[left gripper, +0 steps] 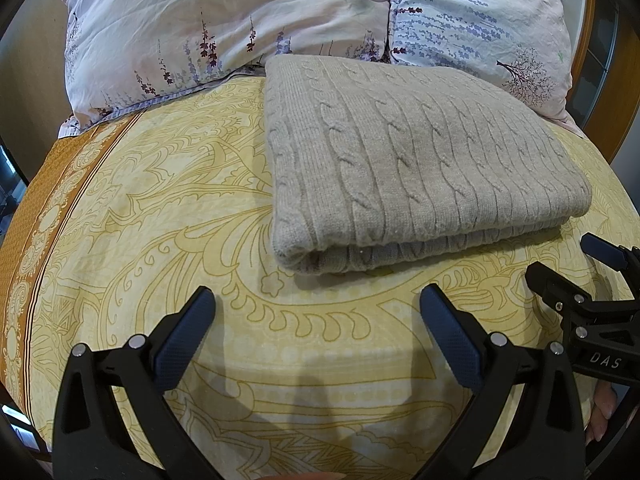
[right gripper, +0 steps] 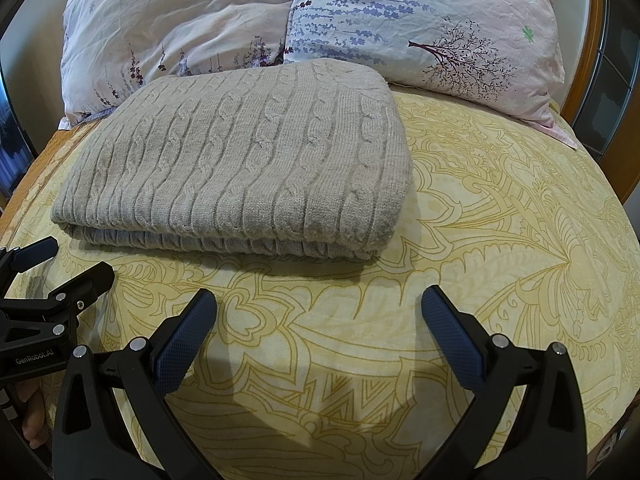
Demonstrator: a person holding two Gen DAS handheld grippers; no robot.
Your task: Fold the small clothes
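One garment: your folded beige cable-knit sweater [left gripper: 416, 160] lies flat on the bed, a thick, neat rectangle with its rounded fold edge facing you.
Where it sits: on the yellow patterned bedsheet [left gripper: 168, 208], its far edge just in front of the pillows; from your left wrist view it is right of centre, from your right wrist view it is left of centre [right gripper: 240, 164].
Layers: along the near edge you can see at least two thicknesses of knit stacked (the lower one shows as a ribbed band under the top panel).
Left gripper [left gripper: 318, 312]: your jaws are spread wide, nothing between the blue pads, hovering over bare sheet just short of the sweater's near edge and not touching it.
Right gripper [right gripper: 318, 312]: likewise spread apart and holding nothing, over the sheet near the sweater's near right corner, apart from the knit.
Each seen from the other: your right gripper shows at the right edge of the left view [left gripper: 580, 276], your left one at the left edge of the right view [right gripper: 52, 272]; both sit close to the sweater's front corners.
Pillows: two floral ones stand behind the sweater, a pinkish-white pillow [left gripper: 224, 24] on the left and a pale blue pillow [left gripper: 480, 20] on the right, pressed together.
Sheet border: an orange band [left gripper: 36, 216] runs down the left side of the bed.
Bed frame: a wooden headboard edge [right gripper: 588, 40] curves past the right pillow.
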